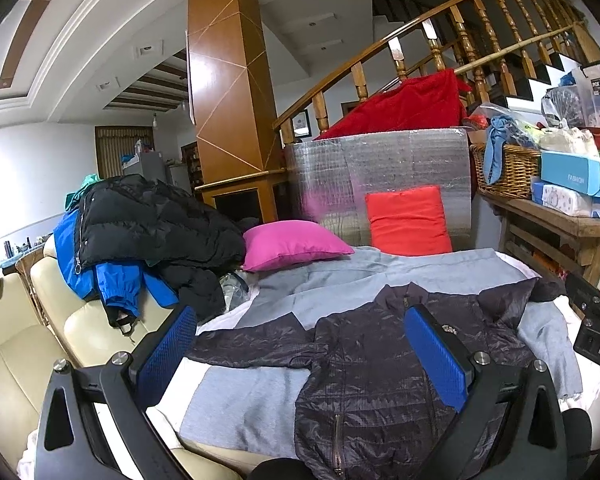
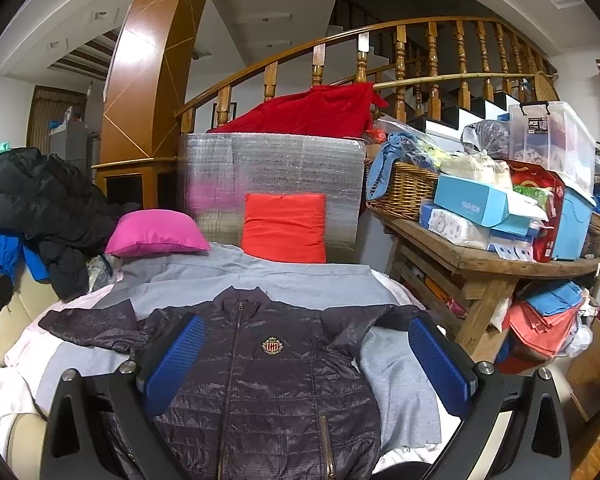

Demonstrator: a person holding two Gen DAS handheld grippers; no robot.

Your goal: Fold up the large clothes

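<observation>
While both claws gape wide and empty, the dark jacket (image 2: 268,380) lies flat, collar pointing away.

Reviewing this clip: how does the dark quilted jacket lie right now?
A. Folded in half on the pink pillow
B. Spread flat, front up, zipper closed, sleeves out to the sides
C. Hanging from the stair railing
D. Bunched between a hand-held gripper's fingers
B. The dark quilted jacket lies flat on the grey blanket with its chest badge facing up, and both open hand-held grippers, left and right, hold nothing.
</observation>
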